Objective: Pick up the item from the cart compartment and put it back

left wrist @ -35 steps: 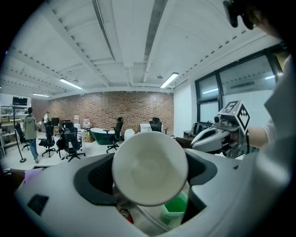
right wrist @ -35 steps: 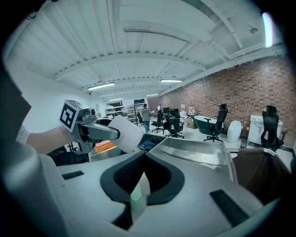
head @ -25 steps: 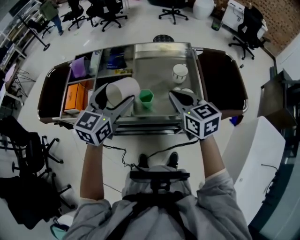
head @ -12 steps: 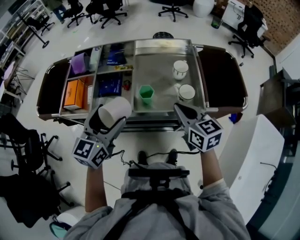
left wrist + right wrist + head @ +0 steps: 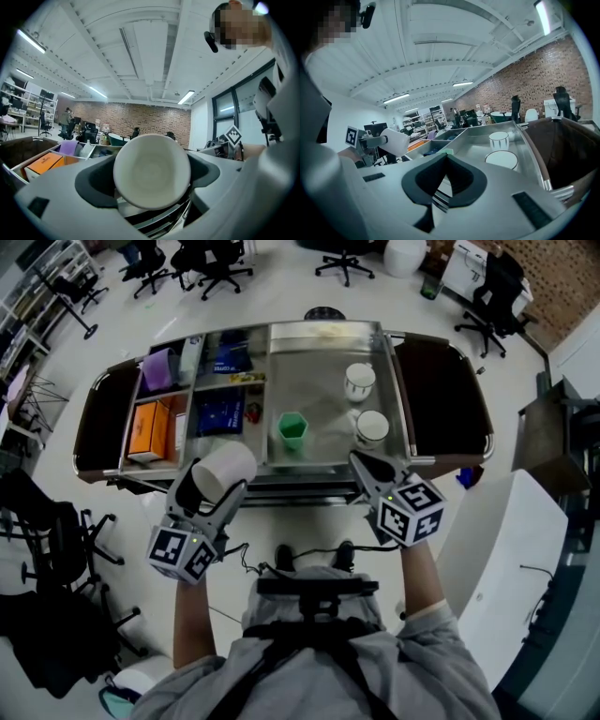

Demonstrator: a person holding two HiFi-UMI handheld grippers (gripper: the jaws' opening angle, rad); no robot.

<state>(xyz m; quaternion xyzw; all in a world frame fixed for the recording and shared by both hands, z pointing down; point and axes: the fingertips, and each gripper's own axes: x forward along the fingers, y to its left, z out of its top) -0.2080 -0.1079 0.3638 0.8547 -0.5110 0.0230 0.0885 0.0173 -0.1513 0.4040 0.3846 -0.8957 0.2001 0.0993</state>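
My left gripper (image 5: 214,480) is shut on a white cup (image 5: 224,465) held on its side, just in front of the cart's front rail and clear of the compartments. In the left gripper view the cup's round base (image 5: 151,171) fills the space between the jaws of the left gripper (image 5: 151,174). The steel cart (image 5: 323,404) lies crosswise ahead of me. My right gripper (image 5: 362,464) is shut and empty, hovering at the cart's front right edge. From the right gripper view the held cup (image 5: 396,141) shows at the left.
The cart's big tray holds a green cup (image 5: 292,430), a striped white cup (image 5: 360,381) and a white bowl-like cup (image 5: 372,426). Left compartments hold an orange box (image 5: 150,427), a purple item (image 5: 157,368) and blue packets (image 5: 221,413). Office chairs stand beyond and to the left.
My left gripper has drawn back toward me with the white cup, from over the cart to just in front of it. The right gripper has also pulled back slightly.
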